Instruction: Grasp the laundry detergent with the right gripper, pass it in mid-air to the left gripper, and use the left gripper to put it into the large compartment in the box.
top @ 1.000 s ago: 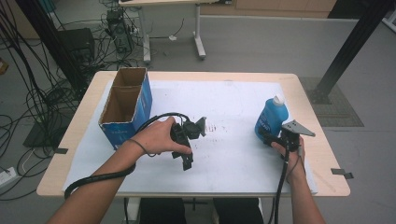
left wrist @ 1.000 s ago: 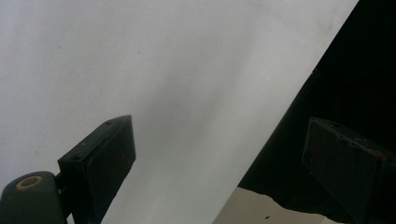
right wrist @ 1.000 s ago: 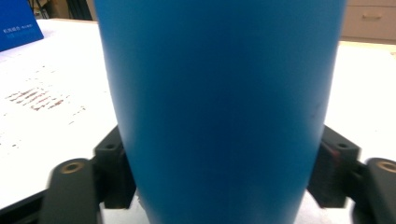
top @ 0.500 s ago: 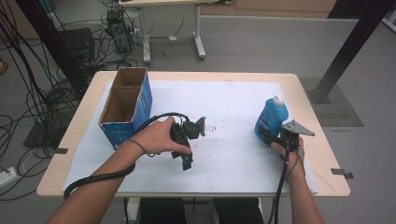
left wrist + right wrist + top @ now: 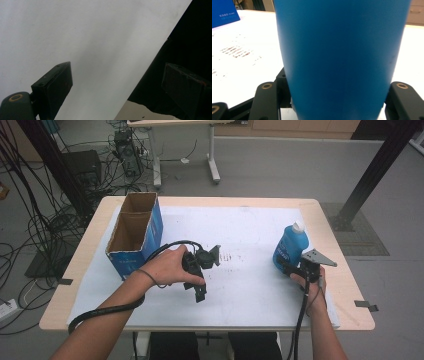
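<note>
Two grippers in use, my right gripper (image 5: 294,269) jaws apparently closed on upright blue bottle (image 5: 290,245) at table (image 5: 240,202) right edge, my left gripper (image 5: 200,292) jaws wide, empty, mid-table.

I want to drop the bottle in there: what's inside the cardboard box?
The cardboard box is open-topped; its visible brown inner walls and floor look bare. The near wall hides the near bottom corner.

A white sheet (image 5: 250,235) covered most of the wooden counter (image 5: 345,290). Tangled black cables (image 5: 35,230) lay on the grey floor (image 5: 280,170) left of it, near another table's legs (image 5: 212,150).
</note>
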Tool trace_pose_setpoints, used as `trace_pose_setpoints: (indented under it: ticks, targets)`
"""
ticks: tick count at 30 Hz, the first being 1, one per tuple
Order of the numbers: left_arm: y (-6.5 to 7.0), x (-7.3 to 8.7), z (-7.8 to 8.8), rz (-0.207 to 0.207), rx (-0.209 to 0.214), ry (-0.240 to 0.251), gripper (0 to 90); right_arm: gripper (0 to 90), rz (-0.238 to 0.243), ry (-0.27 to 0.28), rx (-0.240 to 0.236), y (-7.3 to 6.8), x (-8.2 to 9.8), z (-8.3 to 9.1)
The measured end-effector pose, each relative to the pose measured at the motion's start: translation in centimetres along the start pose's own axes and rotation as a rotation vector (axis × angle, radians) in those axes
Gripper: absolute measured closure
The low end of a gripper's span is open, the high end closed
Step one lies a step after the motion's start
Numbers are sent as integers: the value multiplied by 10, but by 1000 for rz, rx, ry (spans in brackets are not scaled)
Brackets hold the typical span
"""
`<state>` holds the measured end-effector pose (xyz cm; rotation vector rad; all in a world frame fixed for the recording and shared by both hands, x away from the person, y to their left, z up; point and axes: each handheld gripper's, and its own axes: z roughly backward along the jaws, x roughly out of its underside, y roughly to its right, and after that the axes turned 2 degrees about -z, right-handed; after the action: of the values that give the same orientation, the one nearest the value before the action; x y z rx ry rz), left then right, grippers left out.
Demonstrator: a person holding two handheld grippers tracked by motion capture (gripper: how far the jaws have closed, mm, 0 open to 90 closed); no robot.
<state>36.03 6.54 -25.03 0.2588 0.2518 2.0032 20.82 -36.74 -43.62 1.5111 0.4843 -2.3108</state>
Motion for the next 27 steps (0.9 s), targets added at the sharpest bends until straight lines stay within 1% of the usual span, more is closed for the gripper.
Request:
trace_pose_setpoints:
  ticks: [14,17,18,20,25,27]
  targets:
    - [0,2,1,6,-5,1,100,395,0,6,0,0,2,0]
    - [0,3,1,10,-3,7,101,395,1,8,0,0,2,0]
    - [0,2,1,4,-4,4,100,396,1,10,1,0,3,0]
    - [-2,5,3,12,1,16,101,395,2,11,0,0,3,0]
    - [-2,5,3,10,-2,11,101,396,3,13,-2,0,4,0]
    - [-3,7,3,14,-1,19,101,396,2,14,-2,1,4,0]
